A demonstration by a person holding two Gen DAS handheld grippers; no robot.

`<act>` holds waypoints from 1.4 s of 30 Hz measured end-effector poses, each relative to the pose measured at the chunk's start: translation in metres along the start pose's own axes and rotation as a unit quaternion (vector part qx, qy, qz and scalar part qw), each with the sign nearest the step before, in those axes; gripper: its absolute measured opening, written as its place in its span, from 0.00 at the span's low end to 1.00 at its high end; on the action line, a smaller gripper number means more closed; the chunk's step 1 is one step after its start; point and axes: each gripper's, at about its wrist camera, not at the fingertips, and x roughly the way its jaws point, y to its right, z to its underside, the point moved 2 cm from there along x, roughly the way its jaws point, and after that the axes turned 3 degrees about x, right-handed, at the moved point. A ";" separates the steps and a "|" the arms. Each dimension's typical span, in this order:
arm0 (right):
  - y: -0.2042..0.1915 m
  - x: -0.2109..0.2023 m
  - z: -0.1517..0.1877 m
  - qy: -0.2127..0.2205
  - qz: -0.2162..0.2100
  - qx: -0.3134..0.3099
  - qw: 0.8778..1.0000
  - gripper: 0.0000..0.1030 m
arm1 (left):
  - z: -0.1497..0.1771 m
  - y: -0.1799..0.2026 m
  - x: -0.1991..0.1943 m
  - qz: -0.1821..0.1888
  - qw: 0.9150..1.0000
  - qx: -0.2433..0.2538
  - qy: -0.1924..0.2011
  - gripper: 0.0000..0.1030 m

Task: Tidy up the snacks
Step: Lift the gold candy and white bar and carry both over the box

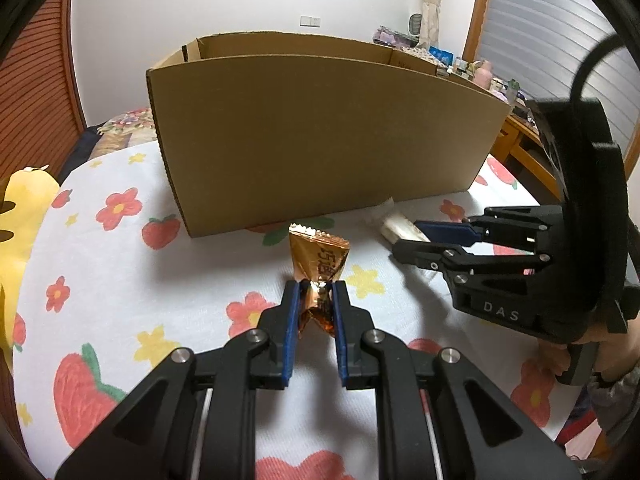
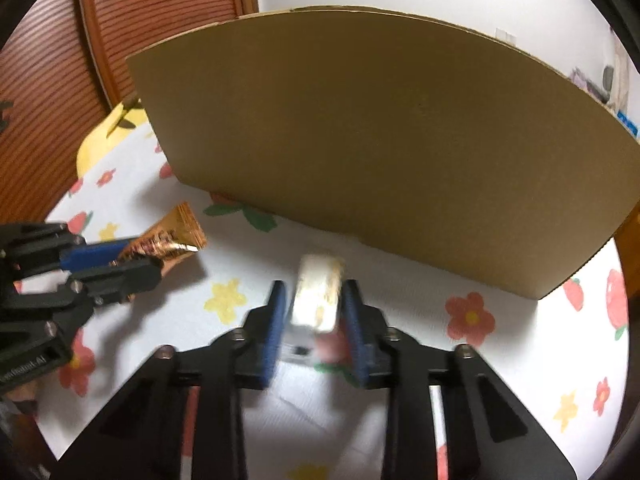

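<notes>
Both grippers are black with blue pads and silver screws; the right gripper reads "DAS" in white at 3 o'clock.

A crinkled copper-gold foil snack packet lies before the open brown cardboard box; just beside it, a pale silvery wrapped snack bar, blurred, near the box's wall.

cardboard box sits on the floral cloth. foil snack packet in front of it, white bar snack to its right, apart.
</notes>
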 end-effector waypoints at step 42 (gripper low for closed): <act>0.076 -0.140 0.043 0.114 0.003 0.044 0.993 0.20 | -0.044 0.043 -0.051 0.003 0.995 0.027 0.092 0.13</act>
